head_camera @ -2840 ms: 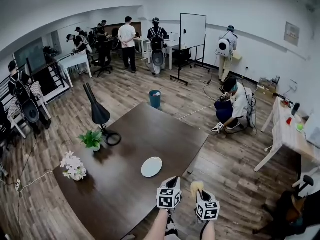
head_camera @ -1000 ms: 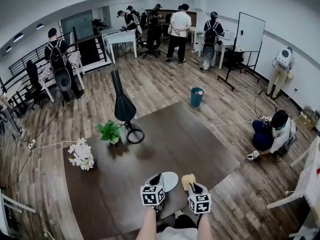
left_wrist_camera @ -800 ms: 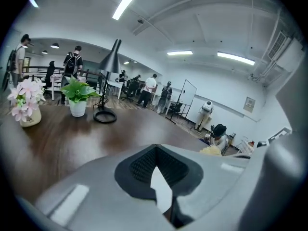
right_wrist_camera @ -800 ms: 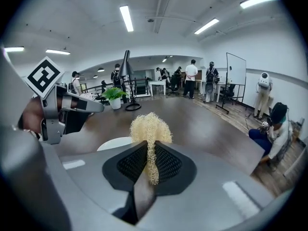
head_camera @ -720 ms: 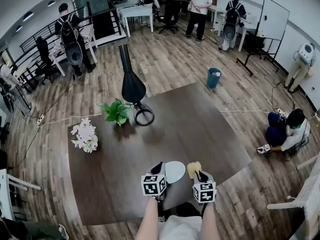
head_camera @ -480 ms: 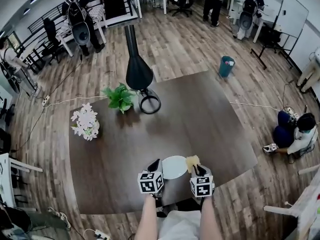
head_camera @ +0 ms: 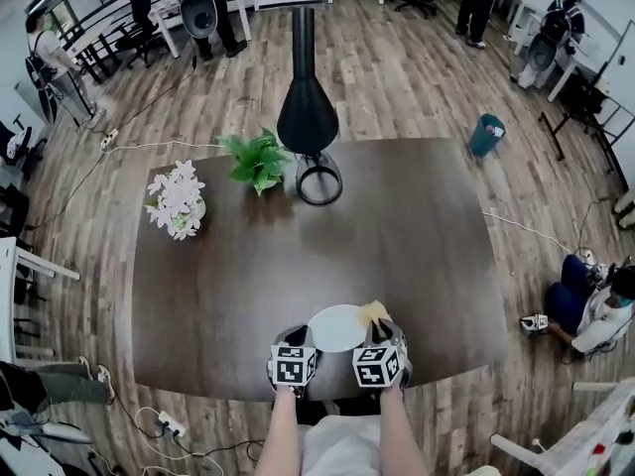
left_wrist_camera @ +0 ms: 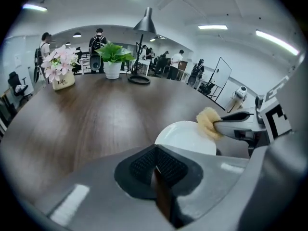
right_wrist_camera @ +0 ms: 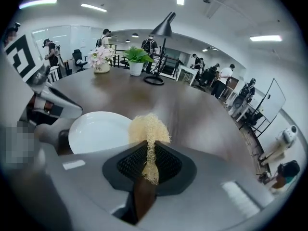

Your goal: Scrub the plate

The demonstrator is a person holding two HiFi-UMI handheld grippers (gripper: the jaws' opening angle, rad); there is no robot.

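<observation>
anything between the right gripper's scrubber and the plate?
Nothing visible. The scrubber, clamped in the right gripper, is already at the right rim of the plate, with only bare table around it. The left gripper, shut and empty, sits at the plate's other side, off that path.

A: You hold two grey two-jaw grippers: the left gripper (left_wrist_camera: 156,168) and the right gripper (right_wrist_camera: 148,161).

B: You face one dark brown wooden table (head_camera: 417,256), one round white plate (head_camera: 335,327), one pale yellow fibrous scrubber (head_camera: 373,312), one green potted plant (head_camera: 256,159), one pot of pink flowers (head_camera: 177,194) and one black cone-shaded lamp (head_camera: 307,117).
</observation>
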